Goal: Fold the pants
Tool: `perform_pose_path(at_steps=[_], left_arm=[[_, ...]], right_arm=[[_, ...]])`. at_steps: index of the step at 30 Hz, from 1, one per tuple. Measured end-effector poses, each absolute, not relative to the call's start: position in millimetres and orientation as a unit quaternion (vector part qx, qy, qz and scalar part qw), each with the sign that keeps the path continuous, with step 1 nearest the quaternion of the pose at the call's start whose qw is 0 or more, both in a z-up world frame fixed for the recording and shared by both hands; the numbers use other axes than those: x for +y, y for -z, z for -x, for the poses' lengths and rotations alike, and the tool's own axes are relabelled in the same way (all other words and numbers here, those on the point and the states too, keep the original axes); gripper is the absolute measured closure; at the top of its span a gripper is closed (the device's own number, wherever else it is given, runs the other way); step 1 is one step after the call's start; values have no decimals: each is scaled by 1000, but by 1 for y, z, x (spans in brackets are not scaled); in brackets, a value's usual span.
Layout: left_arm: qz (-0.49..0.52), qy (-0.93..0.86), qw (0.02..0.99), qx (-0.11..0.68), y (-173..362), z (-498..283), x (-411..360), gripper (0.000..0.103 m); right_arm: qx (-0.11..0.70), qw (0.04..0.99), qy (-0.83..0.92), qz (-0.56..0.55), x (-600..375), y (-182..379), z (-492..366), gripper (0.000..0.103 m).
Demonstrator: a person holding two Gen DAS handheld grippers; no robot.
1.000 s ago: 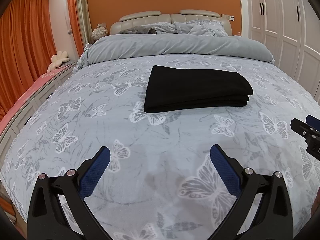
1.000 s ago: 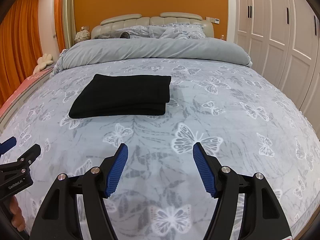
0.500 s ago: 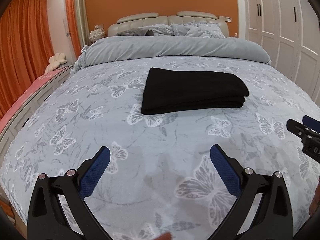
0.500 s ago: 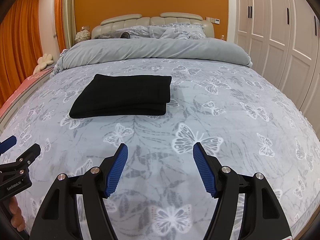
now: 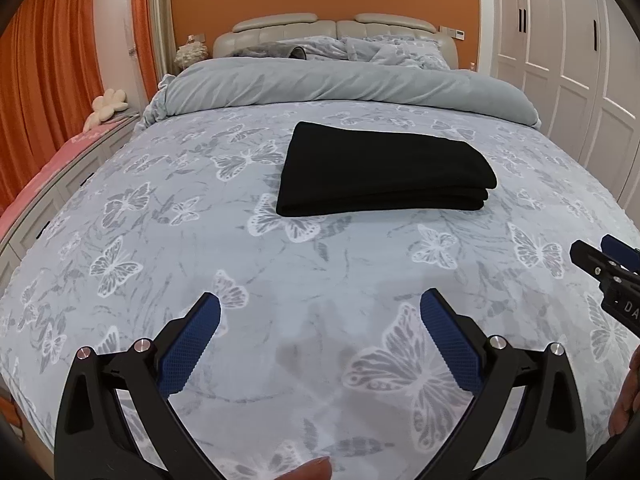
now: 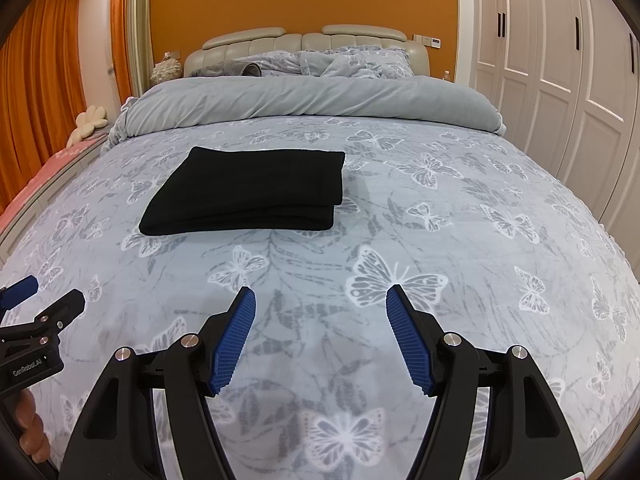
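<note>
Black pants (image 5: 380,170) (image 6: 252,190) lie folded into a neat flat rectangle in the middle of the bed. My left gripper (image 5: 320,306) hovers open over the near part of the butterfly bedspread (image 5: 160,240), well short of the pants, nothing between its blue pads. My right gripper (image 6: 321,300) is also open and empty, near the bed's front, with the pants ahead and to its left. The right gripper's tip shows at the right edge of the left wrist view, and the left gripper's tip (image 6: 44,312) at the left edge of the right wrist view.
A rolled grey duvet (image 5: 340,84) and pillows (image 6: 352,62) lie at the head of the bed. White wardrobe doors (image 6: 560,80) stand to the right. Orange curtains (image 5: 48,80) and a pink-topped ledge (image 5: 48,168) with a flower cushion are on the left.
The left wrist view has tilted down and shifted slightly, so the pants sit a bit lower in it. The right gripper has not moved. Both stay open.
</note>
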State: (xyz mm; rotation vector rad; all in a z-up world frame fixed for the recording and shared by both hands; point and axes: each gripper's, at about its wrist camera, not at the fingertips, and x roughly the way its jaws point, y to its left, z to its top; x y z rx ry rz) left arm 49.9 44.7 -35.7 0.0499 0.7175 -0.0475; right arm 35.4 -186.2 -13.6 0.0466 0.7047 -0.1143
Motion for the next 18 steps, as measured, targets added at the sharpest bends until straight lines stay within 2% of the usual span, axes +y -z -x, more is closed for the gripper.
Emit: perform_pose_path(at_steps=[18], left_arm=[[-18, 26, 934, 355, 36, -51, 46, 5]], right_arm=[[345, 937, 56, -23, -184, 14, -35, 37]])
